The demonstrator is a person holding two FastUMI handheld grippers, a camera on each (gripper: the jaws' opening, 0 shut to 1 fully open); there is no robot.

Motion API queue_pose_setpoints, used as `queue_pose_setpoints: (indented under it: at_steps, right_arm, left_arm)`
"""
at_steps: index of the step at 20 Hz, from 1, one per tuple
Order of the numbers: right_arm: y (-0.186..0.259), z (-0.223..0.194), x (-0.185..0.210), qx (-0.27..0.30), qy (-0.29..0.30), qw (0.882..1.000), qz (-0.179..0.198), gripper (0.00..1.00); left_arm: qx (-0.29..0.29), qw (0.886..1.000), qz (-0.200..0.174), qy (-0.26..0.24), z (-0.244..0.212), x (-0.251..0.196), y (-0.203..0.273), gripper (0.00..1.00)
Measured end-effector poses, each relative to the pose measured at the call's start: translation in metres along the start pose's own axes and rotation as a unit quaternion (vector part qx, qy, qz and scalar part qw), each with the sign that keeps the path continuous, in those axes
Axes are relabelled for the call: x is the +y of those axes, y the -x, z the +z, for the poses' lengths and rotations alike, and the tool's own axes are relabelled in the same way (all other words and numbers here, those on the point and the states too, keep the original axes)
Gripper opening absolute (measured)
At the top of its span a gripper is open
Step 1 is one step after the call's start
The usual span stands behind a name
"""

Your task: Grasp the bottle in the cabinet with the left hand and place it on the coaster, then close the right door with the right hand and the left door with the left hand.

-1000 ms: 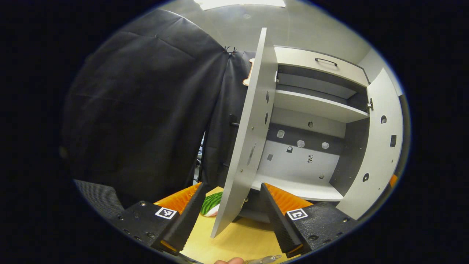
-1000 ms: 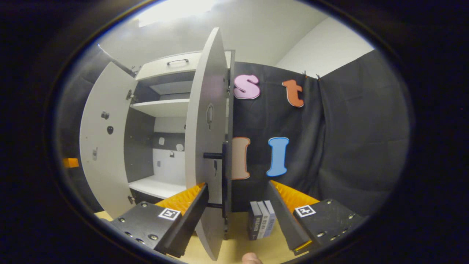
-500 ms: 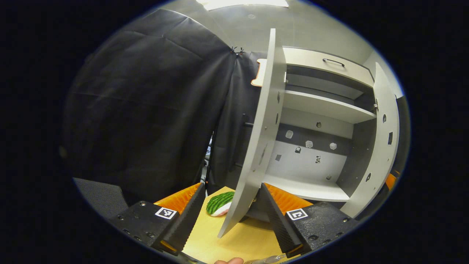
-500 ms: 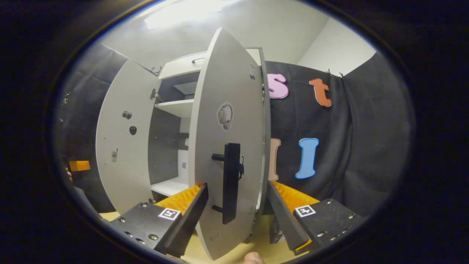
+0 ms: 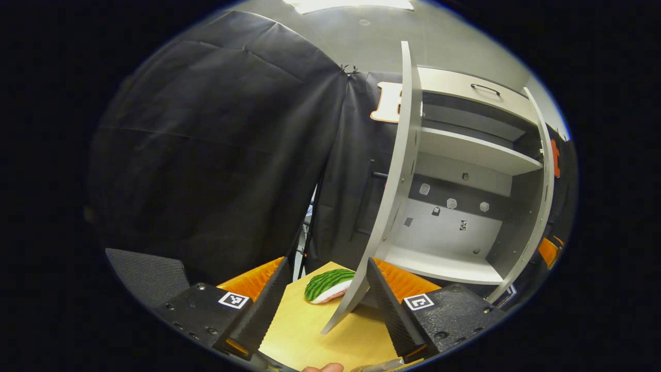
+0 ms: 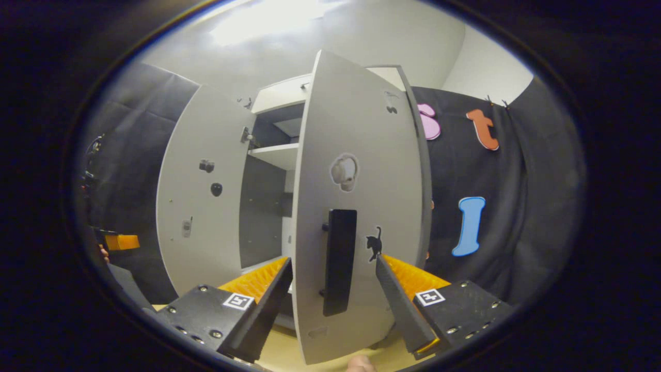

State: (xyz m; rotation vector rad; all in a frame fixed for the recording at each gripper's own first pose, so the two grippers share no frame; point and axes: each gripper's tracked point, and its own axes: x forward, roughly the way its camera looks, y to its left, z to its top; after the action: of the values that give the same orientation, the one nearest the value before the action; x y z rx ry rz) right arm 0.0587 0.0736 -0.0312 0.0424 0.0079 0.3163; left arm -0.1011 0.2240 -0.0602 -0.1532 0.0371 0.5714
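Note:
The grey cabinet (image 5: 465, 155) stands with both doors ajar, and the shelves I can see are bare. In the right gripper view the right door (image 6: 361, 155) is partly swung in, its outer face toward me. Its black handle (image 6: 339, 261) sits between the fingers of my right gripper (image 6: 334, 258), which is open; I cannot tell if a finger touches the door. The left door (image 6: 206, 196) stands wide open. In the left gripper view my left gripper (image 5: 326, 261) is open and holds nothing, with the left door's lower edge (image 5: 356, 299) between its fingers. The right door (image 5: 542, 181) shows edge-on.
A toy watermelon slice (image 5: 328, 284) lies on the yellow table (image 5: 310, 336) just left of the left door. Black cloth walls stand on both sides of the cabinet. A drawer with a handle (image 5: 485, 89) tops the cabinet.
The right door has swung inward toward shut, and its handle now faces the right gripper. The left gripper view has shifted, so the left door sits further right in it.

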Motion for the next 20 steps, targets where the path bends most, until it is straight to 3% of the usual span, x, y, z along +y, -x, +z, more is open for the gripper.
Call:
queue_pose_setpoints:
  at_steps: [7, 20]
  right_arm:
    - [0.001, 0.004, 0.025, -0.006, -0.007, 1.0, 0.021, 0.98]
    - [0.007, 0.002, 0.025, 0.006, -0.01, 1.0, 0.002, 0.98]
  left_arm:
    - [0.003, 1.0, 0.007, 0.002, -0.001, 0.002, 0.001, 0.93]
    - [-0.013, 1.0, -0.006, -0.027, 0.008, 0.005, -0.011, 0.93]
